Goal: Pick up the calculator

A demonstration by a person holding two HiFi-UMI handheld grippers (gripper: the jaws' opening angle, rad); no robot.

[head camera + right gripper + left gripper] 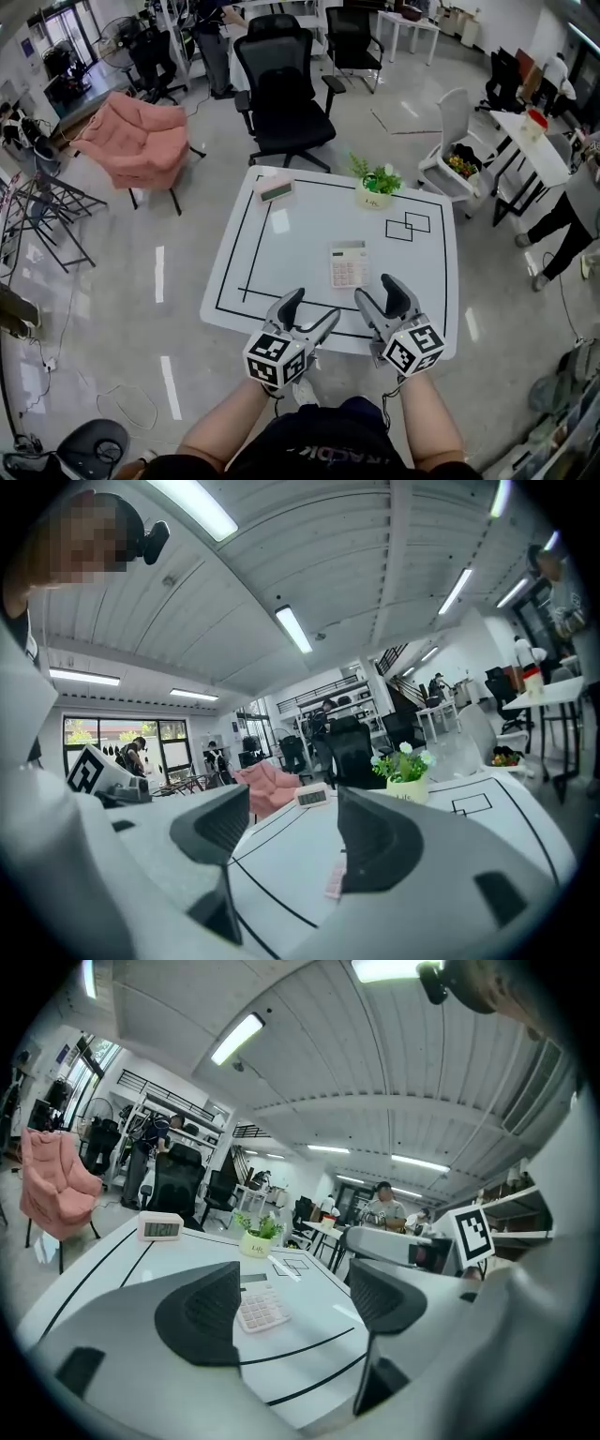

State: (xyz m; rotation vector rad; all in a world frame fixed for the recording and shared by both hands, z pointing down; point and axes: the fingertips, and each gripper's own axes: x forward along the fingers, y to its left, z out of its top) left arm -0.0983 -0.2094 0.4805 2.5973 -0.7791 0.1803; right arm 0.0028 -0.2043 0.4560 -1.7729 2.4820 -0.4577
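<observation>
Both jaw pairs stand apart, empty: calculator point(349, 264) lies flat on table point(281, 234) just ahead of right gripper point(378, 291), ahead-right of left gripper point(314, 307), so prob. best reach fwd w/ right, straddle narrow sides, close gently.

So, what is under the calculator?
The calculator lies flat on the white table. The patch of tabletop directly beneath it is covered, so nothing else can be seen there.
</observation>
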